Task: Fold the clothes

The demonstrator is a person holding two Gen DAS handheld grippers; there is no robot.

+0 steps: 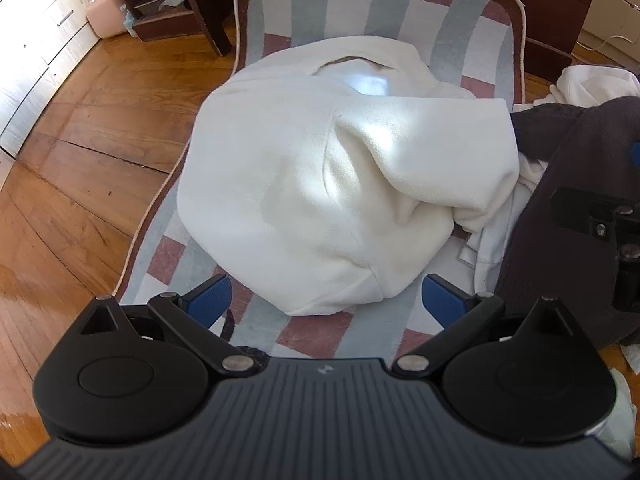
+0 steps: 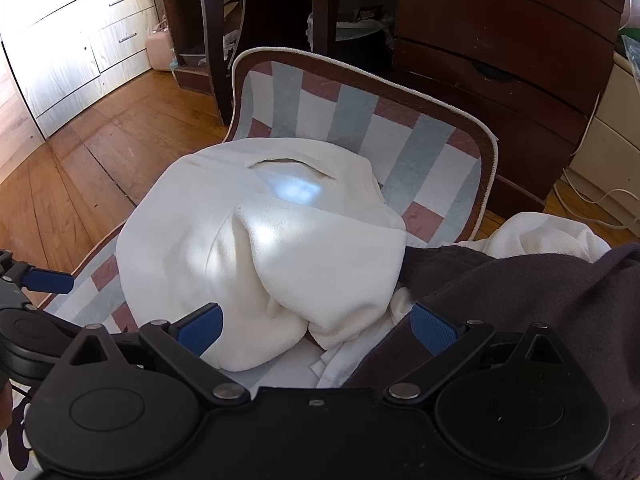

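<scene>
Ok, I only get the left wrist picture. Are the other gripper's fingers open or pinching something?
Observer: Open. The right gripper has its blue fingers wide apart over the near edge of the white fleece garment, with nothing pinched.
Operator: And what's behind the stripy mat?
Observer: A dark brown wooden dresser with drawers stands beyond the far edge of the pink, grey and white checked rug.
Operator: Can you see my gripper from there?
Observer: Only one blue finger of the left gripper, poking in at the picture's left edge above the rug's border.
</scene>
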